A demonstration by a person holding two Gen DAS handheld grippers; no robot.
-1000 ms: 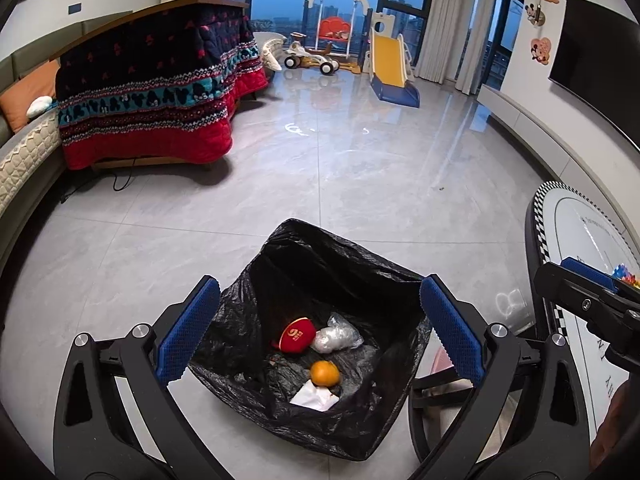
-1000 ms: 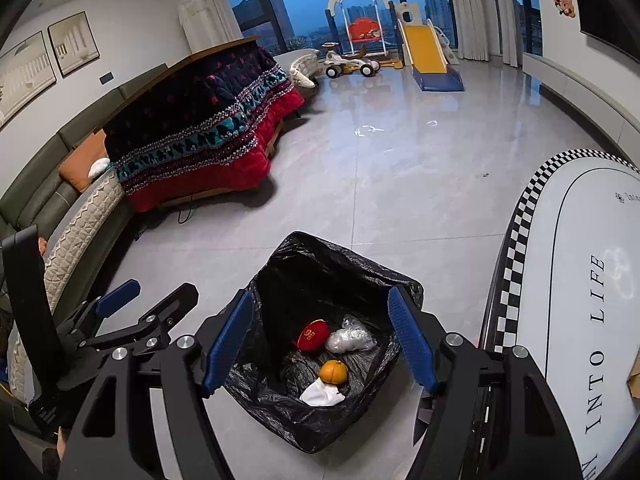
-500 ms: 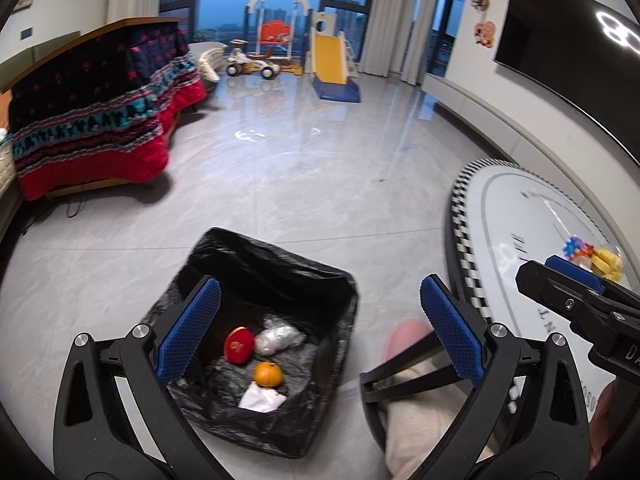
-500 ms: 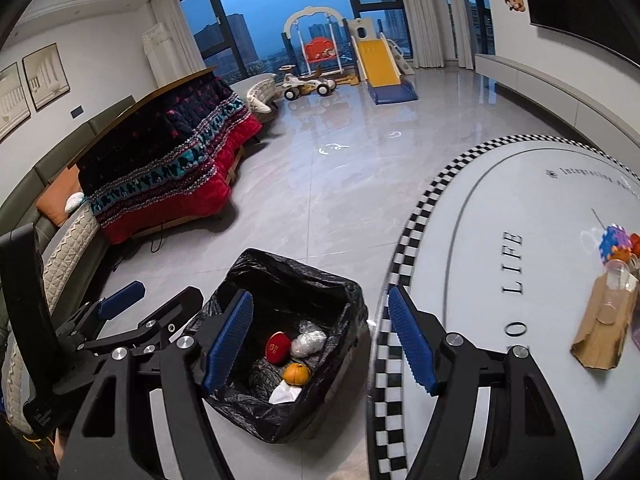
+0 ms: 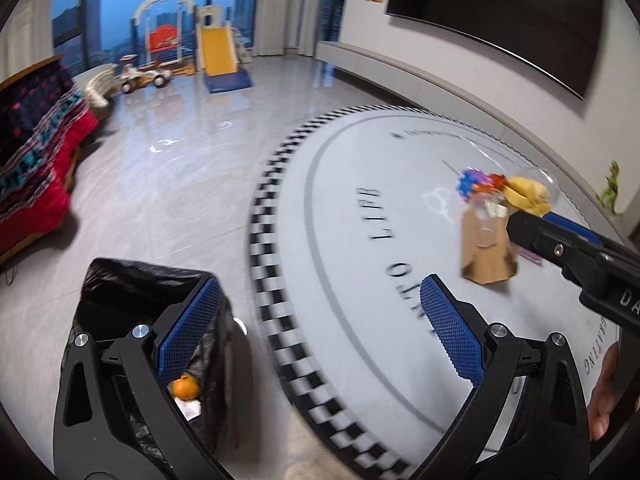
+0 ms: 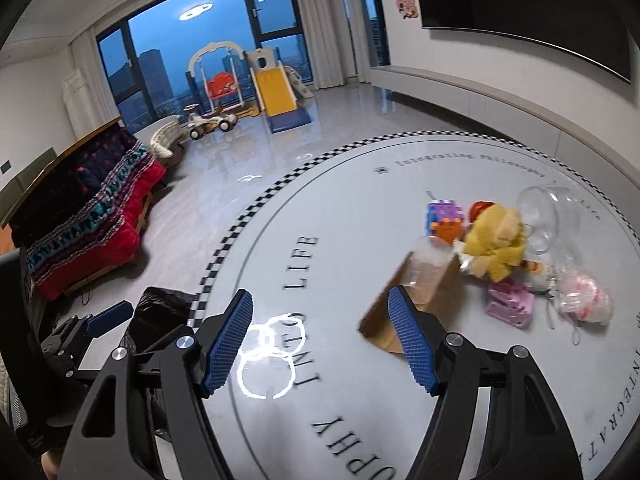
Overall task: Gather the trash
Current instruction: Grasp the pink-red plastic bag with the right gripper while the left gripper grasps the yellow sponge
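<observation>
A bin lined with a black bag [image 5: 132, 292] stands on the floor left of the round table [image 5: 360, 208]; an orange [image 5: 185, 386] and white paper lie in it. On the table lie a brown paper bag [image 6: 416, 300], a clear plastic bottle [image 6: 430, 270], a yellow plush toy [image 6: 496, 244], a clear cup [image 6: 540, 216], a crumpled plastic wrapper [image 6: 584, 300] and toy blocks [image 6: 444, 220]. My left gripper [image 5: 316, 328] is open and empty, over the table's edge by the bin. My right gripper [image 6: 320, 344] is open and empty above the table, short of the paper bag.
A sofa with a red patterned blanket [image 6: 88, 216] stands at the left. A toy slide [image 6: 276, 96], a swing and a toy car stand by the far windows. A low ledge [image 6: 480, 96] runs along the right wall under a TV. The table has a checkered rim [image 6: 248, 216].
Both grippers have swung right, from above the bin to over the round table. The pile of items on the table has come into view. Both stay open and empty.
</observation>
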